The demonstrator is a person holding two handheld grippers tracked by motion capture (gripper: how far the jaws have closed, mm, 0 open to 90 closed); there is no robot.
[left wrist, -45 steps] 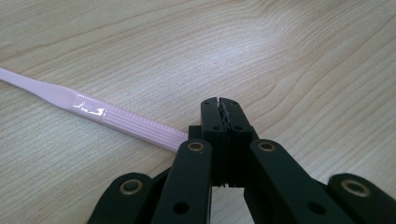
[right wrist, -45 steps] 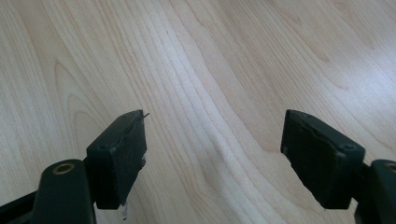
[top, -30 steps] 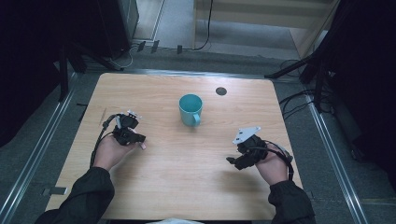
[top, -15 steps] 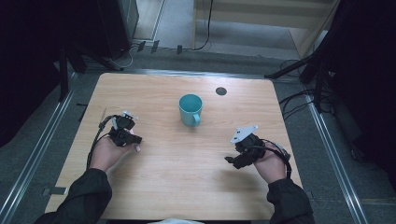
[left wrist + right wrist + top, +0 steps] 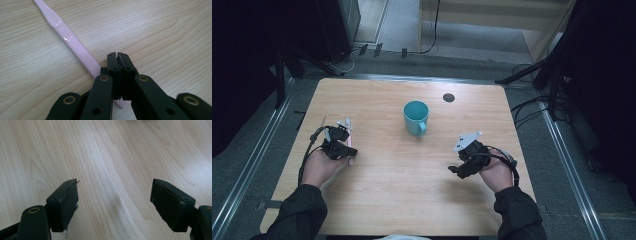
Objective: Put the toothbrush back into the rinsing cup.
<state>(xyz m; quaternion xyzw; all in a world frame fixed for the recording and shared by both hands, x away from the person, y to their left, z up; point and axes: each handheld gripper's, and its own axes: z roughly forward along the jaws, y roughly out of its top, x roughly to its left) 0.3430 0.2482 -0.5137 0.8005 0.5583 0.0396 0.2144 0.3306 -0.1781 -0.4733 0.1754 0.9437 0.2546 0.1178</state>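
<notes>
The left gripper has its two black jaws pressed together, tips meeting over the wood, and the ribbed handle of a slim pale pink plastic toothbrush runs under them. Its end shows just below and behind the closed tips, so the jaws appear to pinch it near that end (the contact itself is hidden by the jaws). From there the toothbrush lies flat, slanting away up and to the left in the left gripper view, the ribbed part giving way to a smooth, glossy neck. In the high view the same left gripper sits in the person's left hand, with the pink handle poking out on its inner side.

The right gripper has its jaws spread wide with nothing between them, just bare light wooden table. In the high view the right gripper rests well apart from the left.

Beyond both, roughly between them and farther from the person, stands a teal ceramic mug, upright, handle toward the person. A small dark round disc lies past it.
</notes>
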